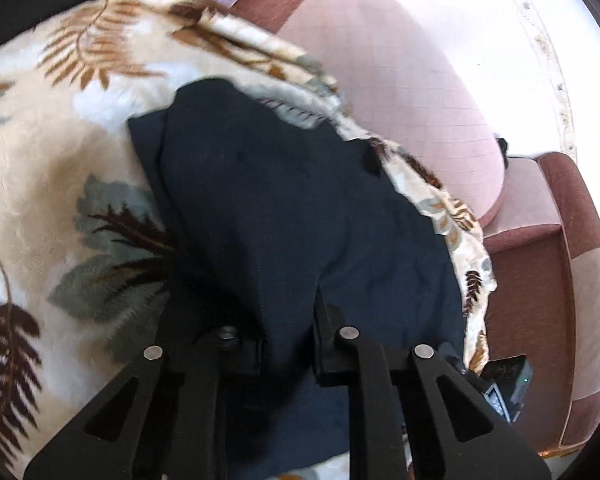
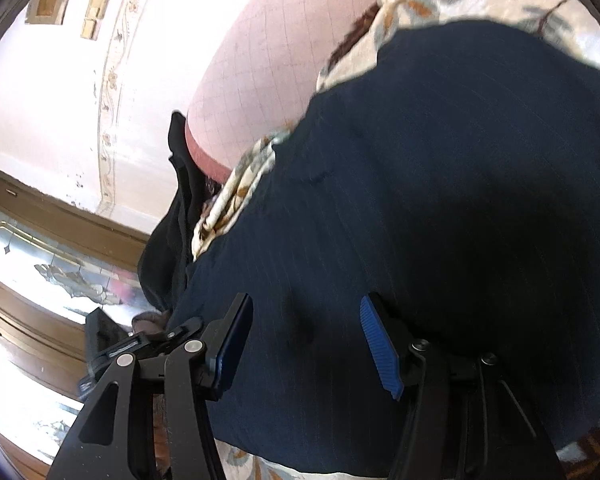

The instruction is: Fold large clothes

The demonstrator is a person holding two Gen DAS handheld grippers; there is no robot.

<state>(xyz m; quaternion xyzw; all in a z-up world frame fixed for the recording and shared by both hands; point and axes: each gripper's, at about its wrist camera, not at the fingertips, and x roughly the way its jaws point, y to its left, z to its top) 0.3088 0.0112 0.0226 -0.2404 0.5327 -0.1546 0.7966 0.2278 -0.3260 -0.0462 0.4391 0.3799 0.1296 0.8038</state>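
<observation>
One dark navy garment (image 1: 284, 208) lies on one cream blanket (image 1: 60, 152) printed with brown and grey leaves, which covers the seat of one pink sofa (image 1: 400, 72). Two grippers are at work, one per view.

In the left wrist view the left gripper (image 1: 288, 344) sits at 6 o'clock, its jaws drawn close together with a fold of the navy cloth bunched between them; the cloth spreads from there toward 12 o'clock and a loose corner lies at 10 o'clock on the blanket. This view alone shows the wide stretch of blanket from 7 to 11 o'clock, the sofa back at 1 o'clock and the sofa's armrest (image 1: 580, 280) at 4 o'clock.

In the right wrist view the right gripper (image 2: 304, 344) has its jaws apart, two blue pads (image 2: 380, 348) facing each other at 6 o'clock, with the pinstriped navy cloth lying beneath and beyond them; whether the pads press on it cannot be told. Only this view shows one wooden door with patterned glass (image 2: 60, 264) at 8 o'clock, a pale wall (image 2: 40, 80) with a floral border at 10 o'clock, and another dark cloth (image 2: 172, 240) hanging over the sofa's edge at 9 o'clock
</observation>
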